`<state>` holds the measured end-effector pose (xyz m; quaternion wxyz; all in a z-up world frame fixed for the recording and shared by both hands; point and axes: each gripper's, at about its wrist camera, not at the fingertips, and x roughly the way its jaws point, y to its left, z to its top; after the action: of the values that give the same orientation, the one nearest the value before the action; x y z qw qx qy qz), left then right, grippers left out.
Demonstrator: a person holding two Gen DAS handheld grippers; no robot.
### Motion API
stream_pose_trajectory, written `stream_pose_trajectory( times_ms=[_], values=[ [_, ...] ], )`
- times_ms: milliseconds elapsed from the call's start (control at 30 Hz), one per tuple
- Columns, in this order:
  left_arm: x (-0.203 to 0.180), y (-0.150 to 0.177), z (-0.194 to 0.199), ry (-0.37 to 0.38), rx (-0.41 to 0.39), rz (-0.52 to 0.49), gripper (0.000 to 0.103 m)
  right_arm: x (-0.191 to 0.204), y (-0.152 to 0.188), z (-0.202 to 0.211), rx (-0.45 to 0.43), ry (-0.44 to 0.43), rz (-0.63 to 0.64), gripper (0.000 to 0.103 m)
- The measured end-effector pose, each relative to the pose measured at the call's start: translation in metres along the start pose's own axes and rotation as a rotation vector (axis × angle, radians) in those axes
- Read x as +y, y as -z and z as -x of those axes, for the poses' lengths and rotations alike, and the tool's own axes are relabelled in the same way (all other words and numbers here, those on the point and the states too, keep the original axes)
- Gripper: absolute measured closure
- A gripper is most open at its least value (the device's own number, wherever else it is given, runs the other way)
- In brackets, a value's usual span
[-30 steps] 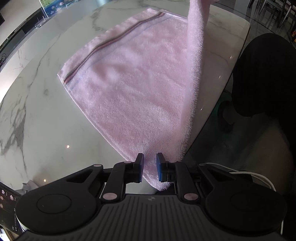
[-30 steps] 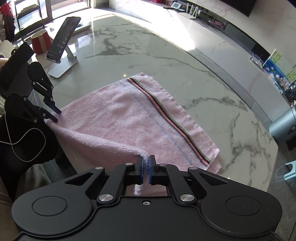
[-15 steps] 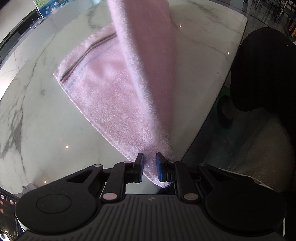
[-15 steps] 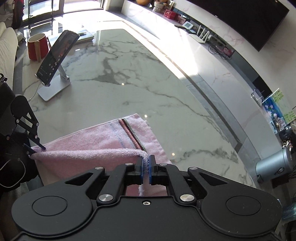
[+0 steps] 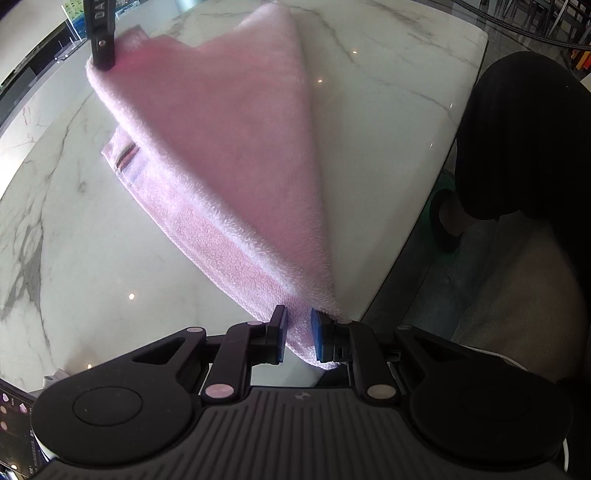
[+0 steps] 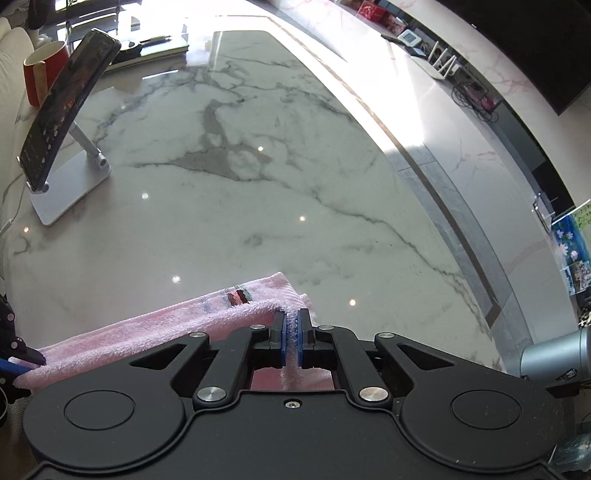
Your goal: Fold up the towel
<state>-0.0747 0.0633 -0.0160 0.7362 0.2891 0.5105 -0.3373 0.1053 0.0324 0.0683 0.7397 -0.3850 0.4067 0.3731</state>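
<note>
The pink towel [image 5: 236, 147] is lifted and doubled over itself above the white marble table [image 5: 66, 221]. Its striped end [image 5: 125, 155] lies on the table underneath. My left gripper [image 5: 298, 338] is shut on one near corner of the towel. My right gripper [image 6: 291, 338] is shut on the other lifted corner; one of its fingers [image 5: 101, 33] shows at the top left of the left wrist view. In the right wrist view the towel [image 6: 155, 325] stretches left to the left gripper's fingertips [image 6: 22, 356].
A phone on a metal stand [image 6: 62, 122] and a red mug [image 6: 40, 70] stand at the table's far left. A notebook with a pen [image 6: 155, 48] lies behind them. The table edge [image 5: 417, 236] and a dark chair [image 5: 524, 140] are to the right in the left wrist view.
Both grippers have carried the held edge farther over the towel toward the striped end. The lifted layer now covers most of the lower one.
</note>
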Motion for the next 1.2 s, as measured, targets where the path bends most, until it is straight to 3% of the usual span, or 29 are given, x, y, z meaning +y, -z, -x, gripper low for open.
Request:
stream_pose_trajectory(
  times_ms=[200,467,967,1200],
  values=[
    [0.000,0.000,0.002,0.017,0.015,-0.015,0.090,-0.006,-0.004,-0.046,0.056,-0.067,-0.053,0.100],
    [0.000,-0.004,0.010,0.031,0.030,-0.013,0.090,-0.018,-0.004,-0.075,0.108,-0.146,-0.095,0.100],
    [0.000,-0.009,0.014,0.026,0.034,-0.003,0.090,-0.027,-0.012,-0.092,0.174,-0.217,-0.080,0.099],
    [0.001,-0.011,0.013,0.027,0.030,0.006,0.090,-0.024,-0.015,-0.092,0.189,-0.208,-0.067,0.099]
  ],
)
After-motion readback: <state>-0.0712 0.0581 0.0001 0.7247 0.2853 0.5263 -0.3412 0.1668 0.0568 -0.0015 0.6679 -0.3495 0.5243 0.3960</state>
